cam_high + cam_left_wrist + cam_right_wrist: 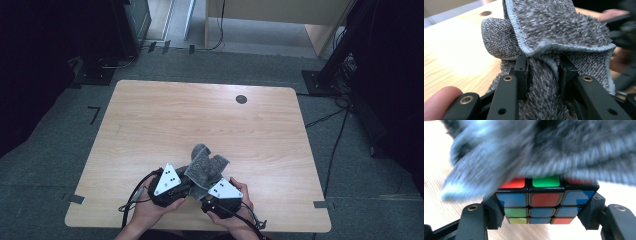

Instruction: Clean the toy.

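By the desk's near edge, the left gripper (543, 75) pinches the soft, floppy cloth (554, 30) (bunch it), the right gripper (546, 207) clamps the rigid cube (544, 200).

The counter (150, 125) lies bare ahead and to both sides of the grippers. The cloth (205, 167) drapes over the cube (544, 202), blocking its top from above.

A cloth (206, 167) drapes over a puzzle cube (546, 200) at the tabletop's (200, 115) near edge, between the left gripper (544, 75) and right gripper (541, 220).
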{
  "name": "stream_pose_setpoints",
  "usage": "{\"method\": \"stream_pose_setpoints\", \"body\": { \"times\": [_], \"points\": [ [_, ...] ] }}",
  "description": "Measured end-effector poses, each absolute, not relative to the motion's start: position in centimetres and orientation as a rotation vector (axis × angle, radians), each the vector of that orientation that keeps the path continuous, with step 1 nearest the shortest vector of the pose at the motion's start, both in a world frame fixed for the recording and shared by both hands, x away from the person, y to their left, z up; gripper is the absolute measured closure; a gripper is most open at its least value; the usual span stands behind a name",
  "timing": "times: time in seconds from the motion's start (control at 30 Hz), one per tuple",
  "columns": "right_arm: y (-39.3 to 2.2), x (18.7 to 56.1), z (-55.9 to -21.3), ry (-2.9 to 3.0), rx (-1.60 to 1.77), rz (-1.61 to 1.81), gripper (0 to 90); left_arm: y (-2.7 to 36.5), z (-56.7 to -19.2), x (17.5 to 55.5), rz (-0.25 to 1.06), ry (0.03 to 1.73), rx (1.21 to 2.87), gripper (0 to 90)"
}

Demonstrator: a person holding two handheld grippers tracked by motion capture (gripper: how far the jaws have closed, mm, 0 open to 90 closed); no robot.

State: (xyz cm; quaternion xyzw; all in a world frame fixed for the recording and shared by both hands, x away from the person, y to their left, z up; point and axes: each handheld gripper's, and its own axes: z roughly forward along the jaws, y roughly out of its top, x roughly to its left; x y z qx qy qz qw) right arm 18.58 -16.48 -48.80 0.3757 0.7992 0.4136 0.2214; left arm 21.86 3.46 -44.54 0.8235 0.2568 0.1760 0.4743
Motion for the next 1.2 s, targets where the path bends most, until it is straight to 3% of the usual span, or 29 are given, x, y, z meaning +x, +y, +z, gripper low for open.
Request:
{"method": "stream_pose_setpoints", "body": {
  "times": [0.13,0.2,0.23,0.33,0.5,0.6,0.67,0.77,0.87,0.97,1.07,1.2],
  "points": [
    [-16.0,18.4,-48.8,2.219,1.029,1.151,34.7,3.8,-44.4,22.1,0.428,0.682,2.0,64.7],
    [-15.8,18.3,-48.7,2.227,0.994,1.147,34.7,3.3,-44.3,21.5,0.419,0.611,2.0,60.2],
    [-15.8,18.2,-48.6,2.225,0.986,1.152,34.7,2.5,-44.3,20.5,0.479,0.529,2.01,59.3],
    [-15.8,18.2,-48.4,2.215,0.991,1.152,34.7,2.2,-44.1,20.4,0.531,0.518,2.019,59.9],
    [-16.0,18.1,-48.4,2.218,0.993,1.144,34.7,3.4,-44.2,21.7,0.501,0.65,2.008,63.5],
    [-15.9,18.1,-48.5,2.22,0.995,1.151,34.7,3.2,-44.0,21.2,0.485,0.581,2.009,64.3],
    [-15.8,18.2,-48.4,2.212,0.983,1.165,34.7,2.7,-44.0,20.6,0.545,0.54,2.016,64.5],
    [-16.0,18.2,-48.3,2.212,0.979,1.159,34.7,3.5,-44.1,21.8,0.464,0.63,1.99,65.2],
    [-16.1,18.1,-48.4,2.213,0.984,1.157,34.7,4.8,-44.3,22.7,0.463,0.736,1.979,67.4],
    [-16.0,18.2,-48.2,2.207,0.983,1.178,34.7,5.0,-43.8,22.2,0.386,0.669,1.921,67.0],
    [-15.9,18.2,-48.2,2.212,0.982,1.177,34.7,3.5,-43.6,21.2,0.437,0.573,1.98,66.2],
    [-15.8,18.1,-48.3,2.214,0.967,1.148,34.7,3.9,-44.2,22.0,0.446,0.656,1.984,66.2]
  ]
}}
